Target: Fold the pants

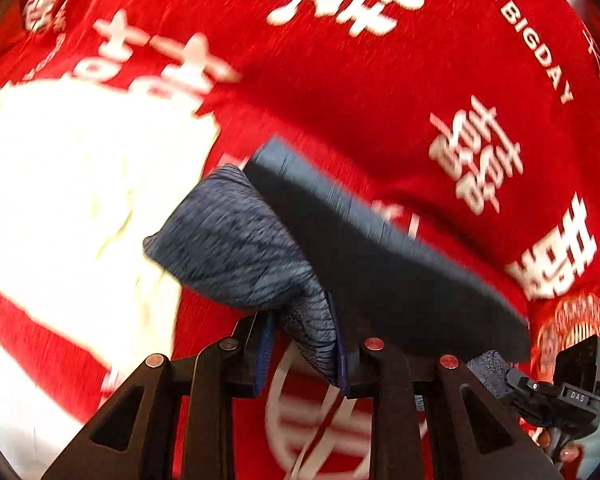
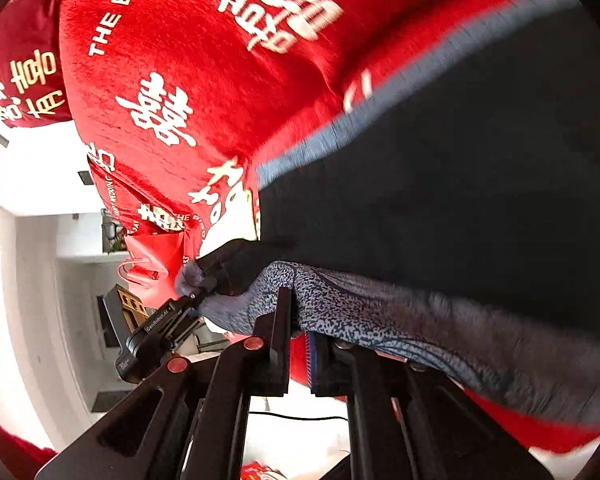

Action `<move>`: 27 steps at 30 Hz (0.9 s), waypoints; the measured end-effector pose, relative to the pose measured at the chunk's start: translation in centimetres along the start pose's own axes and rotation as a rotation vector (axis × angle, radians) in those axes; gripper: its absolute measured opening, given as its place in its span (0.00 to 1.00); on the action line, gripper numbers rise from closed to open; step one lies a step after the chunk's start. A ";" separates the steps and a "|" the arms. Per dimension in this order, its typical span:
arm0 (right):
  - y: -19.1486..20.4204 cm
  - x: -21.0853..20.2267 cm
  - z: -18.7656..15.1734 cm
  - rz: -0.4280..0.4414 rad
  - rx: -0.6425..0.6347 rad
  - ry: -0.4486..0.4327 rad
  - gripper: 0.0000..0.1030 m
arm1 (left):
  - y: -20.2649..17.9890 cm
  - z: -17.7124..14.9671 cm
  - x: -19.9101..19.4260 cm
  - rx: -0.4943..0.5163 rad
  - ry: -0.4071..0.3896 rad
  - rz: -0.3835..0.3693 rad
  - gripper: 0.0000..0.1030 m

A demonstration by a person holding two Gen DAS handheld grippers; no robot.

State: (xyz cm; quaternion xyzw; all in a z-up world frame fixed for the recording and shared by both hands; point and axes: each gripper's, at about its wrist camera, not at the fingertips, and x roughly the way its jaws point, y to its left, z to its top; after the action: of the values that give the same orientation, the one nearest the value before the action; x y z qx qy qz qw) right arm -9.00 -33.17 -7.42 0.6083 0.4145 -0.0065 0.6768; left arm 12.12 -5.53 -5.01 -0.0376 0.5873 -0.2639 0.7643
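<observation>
Left gripper (image 1: 304,344): clamped on a bunched corner of the pants (image 1: 236,248), blue-grey knit with a dark inner side.
Right gripper (image 2: 300,320): fingers closed on the pants' patterned edge; dark cloth spreads to the right.
Backdrop: red cloth (image 1: 340,80) with white characters behind the lifted pants.

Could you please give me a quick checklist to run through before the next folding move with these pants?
1. Left hand-held gripper clamps the pants: ok.
2. Right hand-held gripper clamps the pants: ok, fabric sits between its fingers.
3. Pants lifted off the red cloth: ok.
4. White item clear of the landing spot: cannot tell.
5. Fabric spans flat between grips: cannot tell, blurred.
</observation>
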 end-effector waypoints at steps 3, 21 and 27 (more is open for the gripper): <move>0.4 1.6 5.7 -0.050 -0.048 0.006 0.09 | -1.2 3.5 3.1 0.022 -0.034 0.024 0.27; -3.6 6.2 16.7 -0.230 -0.076 0.100 0.68 | -4.3 7.1 11.2 0.105 -0.039 0.342 0.83; 0.5 6.6 13.5 -0.297 -0.292 0.156 0.66 | -8.8 3.9 15.1 0.280 0.080 0.327 0.83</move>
State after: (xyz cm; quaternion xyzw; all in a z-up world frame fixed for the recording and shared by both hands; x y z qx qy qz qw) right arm 3.08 -40.94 -11.86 0.4347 0.5473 0.0010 0.7152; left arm 15.10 -20.87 -13.86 0.1753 0.5729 -0.2168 0.7707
